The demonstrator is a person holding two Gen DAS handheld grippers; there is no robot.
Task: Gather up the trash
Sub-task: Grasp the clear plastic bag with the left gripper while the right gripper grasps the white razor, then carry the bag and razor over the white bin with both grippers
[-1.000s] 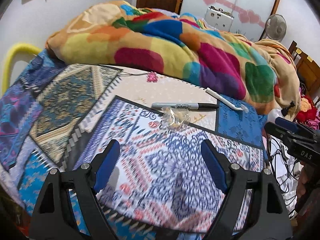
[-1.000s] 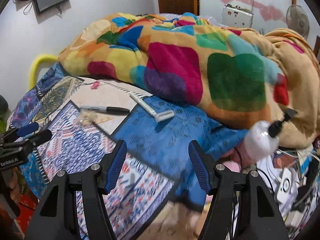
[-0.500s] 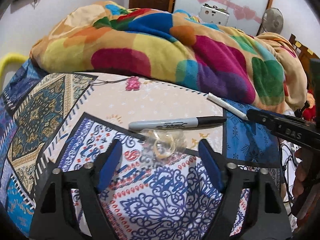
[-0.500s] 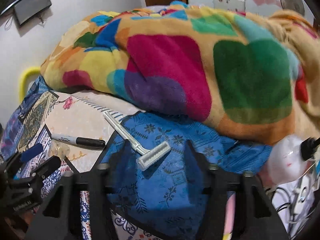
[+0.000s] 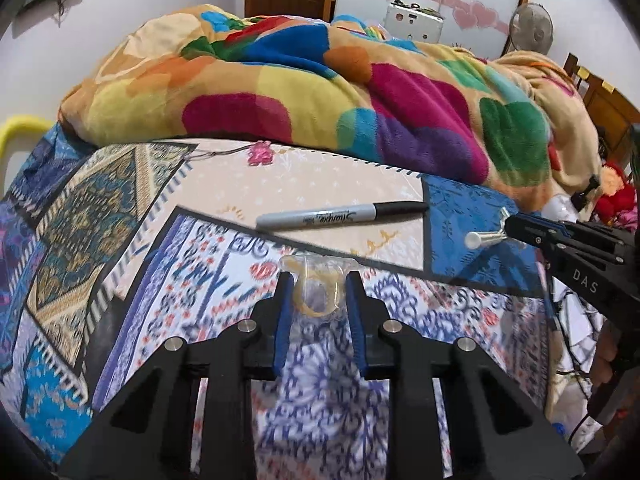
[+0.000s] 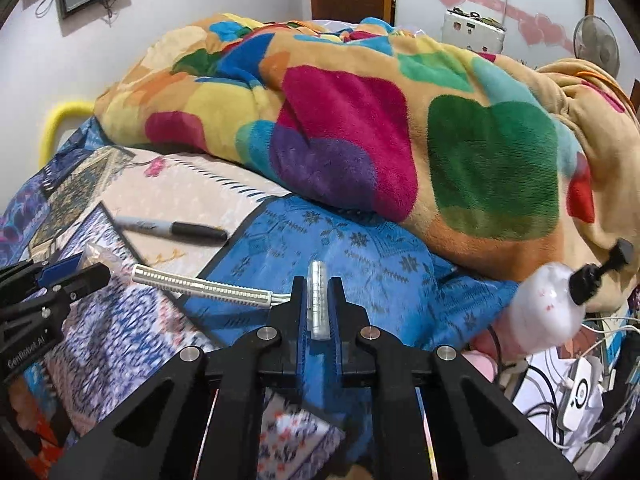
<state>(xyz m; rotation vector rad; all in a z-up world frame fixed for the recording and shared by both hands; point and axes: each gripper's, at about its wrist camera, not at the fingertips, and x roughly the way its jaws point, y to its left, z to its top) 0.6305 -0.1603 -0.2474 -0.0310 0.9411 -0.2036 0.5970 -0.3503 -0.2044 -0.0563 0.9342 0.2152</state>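
A fleece blanket [image 6: 360, 128] of magenta, green, yellow, blue and purple patches on tan lies behind a grey-barrelled, black-capped marker [image 5: 340, 216], a silver razor [image 6: 224, 286], and a patchwork bedsheet [image 5: 120, 248] of blue, cream and teal prints.

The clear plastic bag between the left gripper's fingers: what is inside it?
Inside the clear plastic bag a yellowish ring shape, perhaps a rubber band, shows through. The left gripper has just closed its jaws on the bag. Its blue pads cover the bag's sides.
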